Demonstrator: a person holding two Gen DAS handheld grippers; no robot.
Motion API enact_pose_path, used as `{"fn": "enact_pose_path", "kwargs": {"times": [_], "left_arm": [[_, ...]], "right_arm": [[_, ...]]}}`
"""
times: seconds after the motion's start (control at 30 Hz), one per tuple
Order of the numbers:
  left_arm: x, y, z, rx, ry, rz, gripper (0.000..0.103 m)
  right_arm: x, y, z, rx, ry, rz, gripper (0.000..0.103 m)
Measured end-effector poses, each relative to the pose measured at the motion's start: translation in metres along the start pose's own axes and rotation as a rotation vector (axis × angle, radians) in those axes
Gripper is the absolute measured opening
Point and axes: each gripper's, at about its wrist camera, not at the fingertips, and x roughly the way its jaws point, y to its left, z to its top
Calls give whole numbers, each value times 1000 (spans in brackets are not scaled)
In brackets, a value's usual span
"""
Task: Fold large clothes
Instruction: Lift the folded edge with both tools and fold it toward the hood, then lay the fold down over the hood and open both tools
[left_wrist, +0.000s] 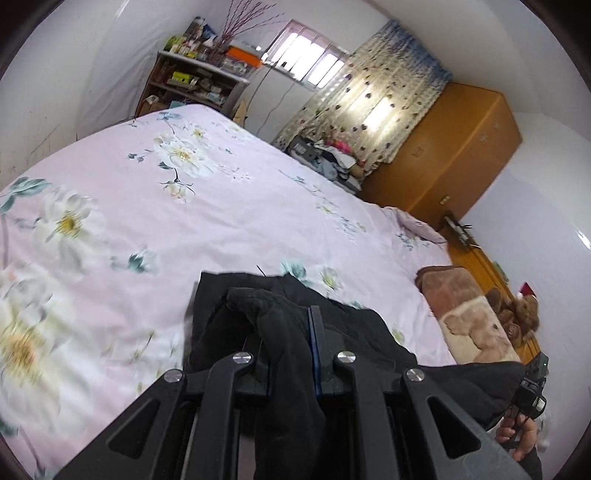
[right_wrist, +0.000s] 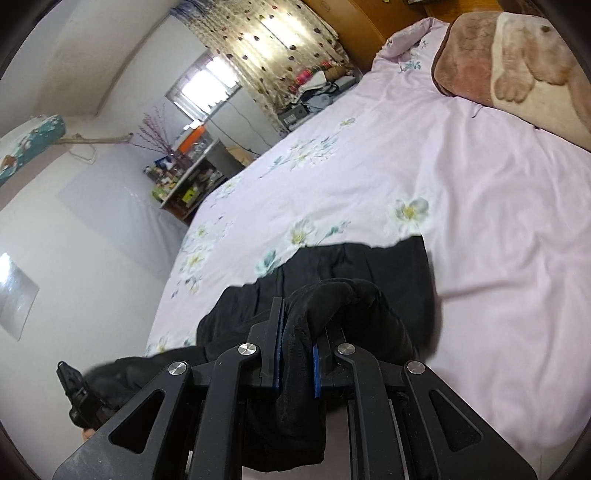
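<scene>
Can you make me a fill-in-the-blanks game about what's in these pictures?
1. Both tools are pinching a garment whose colour is ____.
2. The bed cover is pink with big white ____ printed on it.
3. The brown pillow shows a cartoon ____.
4. The left tool and right tool are both ____ on the cloth.

Missing words: black; flowers; dog; shut

Home bedroom. Big bed (left_wrist: 229, 206) with a pink floral cover fills most of the view, plush animal-print pillow (right_wrist: 517, 62) at its head, wooden wardrobe (left_wrist: 443, 155) beside a spotted curtain (left_wrist: 373, 107) over the window. Cluttered shelf unit (left_wrist: 192, 81) against the far wall, clothes pile (left_wrist: 332, 155) by the curtain.
</scene>
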Motion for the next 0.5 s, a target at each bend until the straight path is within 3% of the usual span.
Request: {"fn": "enact_pose_path", "kwargs": {"times": [0.13, 0.33, 0.43, 0.5], "left_arm": [[64, 13, 24, -24, 63, 70, 15], [143, 44, 25, -84, 186, 161, 20], [157, 53, 24, -134, 223, 153, 21], [156, 54, 29, -151, 232, 127, 28]], "right_arm": [[58, -11, 32, 28, 57, -68, 12], [132, -36, 48, 101, 160, -154, 19], [141, -45, 50, 159, 169, -135, 28], [133, -46, 52, 187, 143, -84, 45]]}}
